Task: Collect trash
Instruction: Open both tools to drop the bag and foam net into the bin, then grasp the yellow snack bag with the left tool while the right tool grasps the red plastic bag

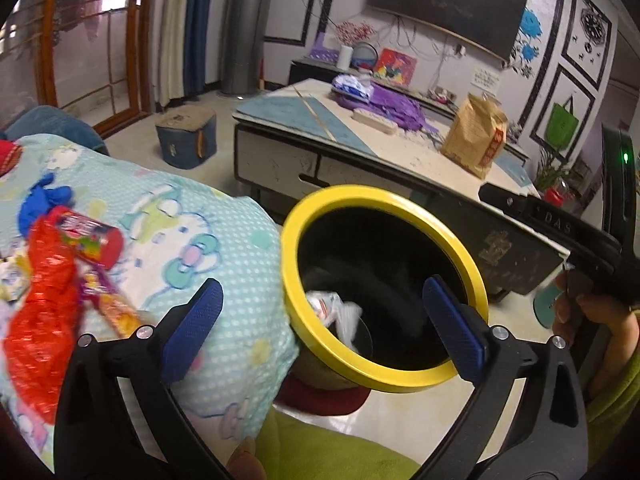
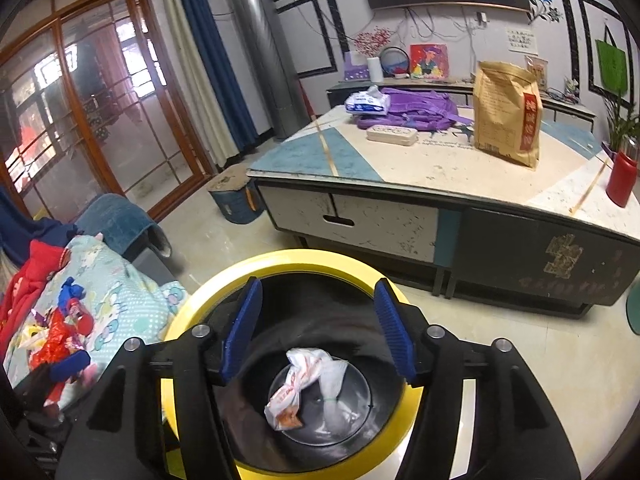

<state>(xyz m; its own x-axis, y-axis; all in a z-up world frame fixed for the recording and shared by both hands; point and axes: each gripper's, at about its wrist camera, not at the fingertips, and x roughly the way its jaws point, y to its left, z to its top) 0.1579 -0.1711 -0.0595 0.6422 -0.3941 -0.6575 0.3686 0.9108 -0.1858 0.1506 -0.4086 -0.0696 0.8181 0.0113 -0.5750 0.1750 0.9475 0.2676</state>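
So, drop step: crumpled white plastic wrapper [image 2: 308, 390] lying in yellow-rimmed black bin [image 2: 280, 258].
Right gripper [image 2: 318, 334] and left gripper [image 1: 320, 324] both spread, empty; next probably red plastic bag [image 1: 44, 320] on cartoon-print blanket [image 1: 224, 240].

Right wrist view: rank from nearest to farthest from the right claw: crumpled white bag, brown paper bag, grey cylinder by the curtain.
1. Crumpled white bag: just below the right claw, at the bottom of the yellow-rimmed bin.
2. Brown paper bag: upright on the low table, right.
3. Grey cylinder: against the far wall, left of centre.

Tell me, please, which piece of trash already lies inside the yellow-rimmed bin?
The crumpled white plastic bag with orange print: it alone lies on the bottom of the bin. The red bag and the red can lie on the blanket.
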